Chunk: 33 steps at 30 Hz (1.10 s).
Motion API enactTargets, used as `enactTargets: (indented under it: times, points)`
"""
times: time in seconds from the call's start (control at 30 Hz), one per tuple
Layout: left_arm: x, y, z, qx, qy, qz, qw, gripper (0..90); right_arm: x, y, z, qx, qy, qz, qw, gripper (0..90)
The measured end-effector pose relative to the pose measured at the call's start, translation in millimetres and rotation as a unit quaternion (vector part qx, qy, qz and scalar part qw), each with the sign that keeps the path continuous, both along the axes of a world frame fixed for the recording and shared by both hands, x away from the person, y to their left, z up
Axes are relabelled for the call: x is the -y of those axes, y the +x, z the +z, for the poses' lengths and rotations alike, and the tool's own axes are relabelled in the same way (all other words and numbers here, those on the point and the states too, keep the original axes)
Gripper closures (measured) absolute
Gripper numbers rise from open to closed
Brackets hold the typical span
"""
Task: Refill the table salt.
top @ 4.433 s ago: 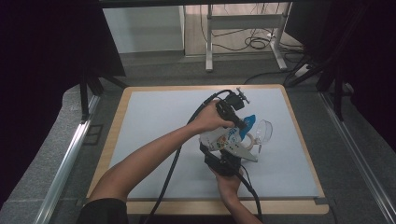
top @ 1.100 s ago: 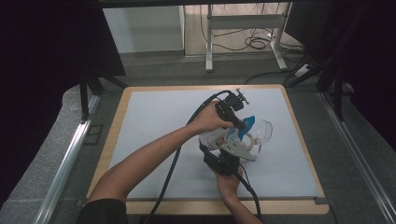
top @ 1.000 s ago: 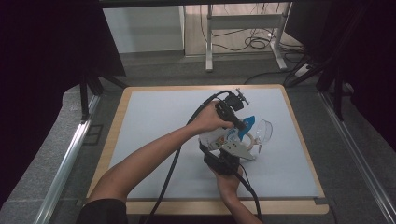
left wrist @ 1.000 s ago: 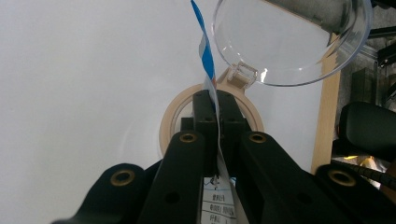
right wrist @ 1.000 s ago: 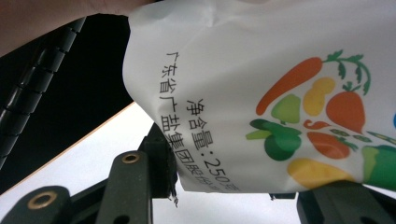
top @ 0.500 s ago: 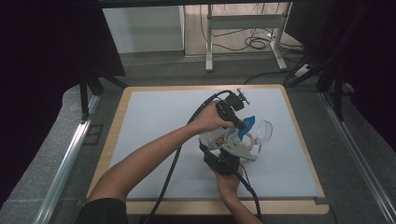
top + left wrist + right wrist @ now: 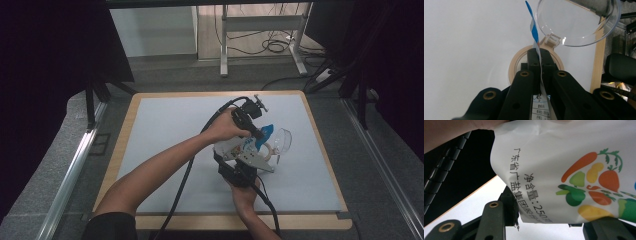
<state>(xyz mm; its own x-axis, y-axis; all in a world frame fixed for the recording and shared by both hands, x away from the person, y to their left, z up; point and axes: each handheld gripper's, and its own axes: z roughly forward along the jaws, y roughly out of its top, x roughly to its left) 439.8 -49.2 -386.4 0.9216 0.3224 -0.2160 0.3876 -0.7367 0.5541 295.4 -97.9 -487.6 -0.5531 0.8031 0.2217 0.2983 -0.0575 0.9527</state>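
Nearest the table's six o'clock edge, the right gripper (image 7: 240, 172), jaws partly parted and clamped on the lower end of a white plastic pouch printed with colourful vegetables and black Chinese characters (image 7: 574, 172), the pouch's flanks between the two black jaws in the right gripper view. Just beyond, toward twelve o'clock, the left gripper (image 7: 250, 125), jaws clenched tight on the pouch's thin blue-and-white top edge (image 7: 534, 32), pinched upright between the pads in the left gripper view. Directly past those jaws, a round jar with a beige wooden rim (image 7: 511, 67) on the pale grey table mat (image 7: 160, 130). At about one o'clock from the jar, its clear domed hinged lid (image 7: 579, 22), swung open and joined to the rim.
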Motion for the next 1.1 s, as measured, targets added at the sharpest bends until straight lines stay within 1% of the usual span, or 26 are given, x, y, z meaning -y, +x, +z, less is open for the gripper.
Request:
enactTargets:
  times: [0.7, 0.8, 0.93, 0.97, 1.1]
  points:
    - [-0.8, -0.3, -1.3, 0.000, -0.003, 0.002, 1.0000, 89.6, -0.2, 0.5, -0.8, 0.001, -0.002, 0.001, 1.0000, 54.0]
    - [-1.6, -0.1, -0.8, 0.002, 0.000, -0.001, 1.0000, 89.6, -0.3, 0.3, -0.7, 0.001, -0.002, 0.002, 1.0000, 54.0]
    - [-3.2, -0.6, -0.8, 0.002, -0.001, 0.000, 1.0000, 89.6, -1.1, -0.1, -0.9, 0.001, -0.002, 0.002, 1.0000, 54.0]
    - [-3.2, -1.3, -1.0, 0.000, -0.005, 0.004, 1.0000, 89.6, -1.3, -0.3, -0.9, 0.001, -0.002, 0.002, 1.0000, 54.0]
    - [-4.4, -1.7, -0.7, 0.001, -0.002, 0.003, 1.0000, 89.6, -2.0, -0.8, -0.8, 0.001, -0.002, 0.004, 1.0000, 54.0]
